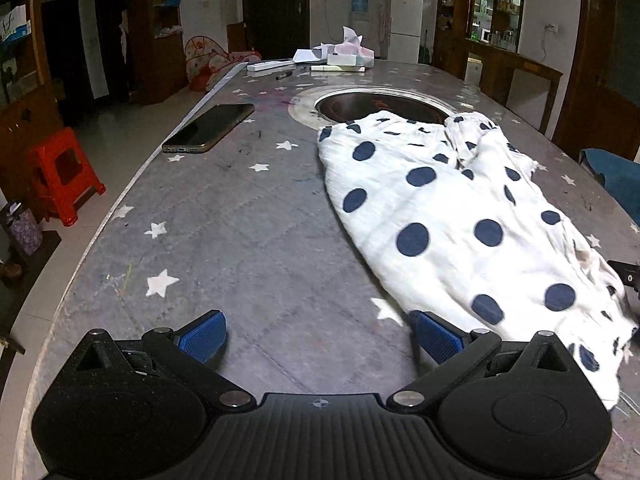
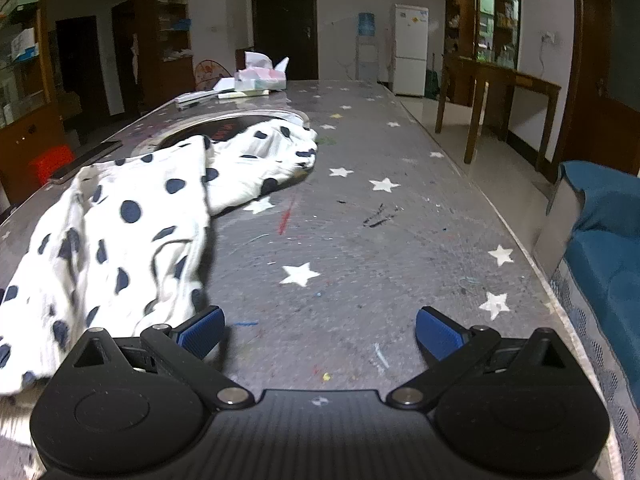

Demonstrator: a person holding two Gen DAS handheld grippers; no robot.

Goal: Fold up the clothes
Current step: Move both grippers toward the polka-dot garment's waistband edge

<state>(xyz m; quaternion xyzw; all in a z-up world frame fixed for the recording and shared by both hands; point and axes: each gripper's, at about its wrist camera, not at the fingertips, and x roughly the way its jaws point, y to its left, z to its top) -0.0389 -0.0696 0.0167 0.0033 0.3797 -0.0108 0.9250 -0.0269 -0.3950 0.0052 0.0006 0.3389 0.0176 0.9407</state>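
A white garment with dark blue polka dots point(image 1: 460, 216) lies spread on the grey star-patterned table point(image 1: 240, 240), its far end over a round metal-rimmed opening. My left gripper point(image 1: 318, 336) is open and empty, just left of the garment's near edge; its right finger almost touches the cloth. In the right wrist view the same garment point(image 2: 120, 240) lies to the left, rumpled. My right gripper point(image 2: 320, 332) is open and empty above bare table point(image 2: 380, 240), its left finger next to the garment's near edge.
A dark phone point(image 1: 210, 128) lies near the table's left edge. A tissue box, papers and a pen point(image 1: 344, 60) sit at the far end. The round opening point(image 1: 380, 104) is mid-table. A red stool point(image 1: 64, 176) stands left, a blue cushion point(image 2: 608, 248) right.
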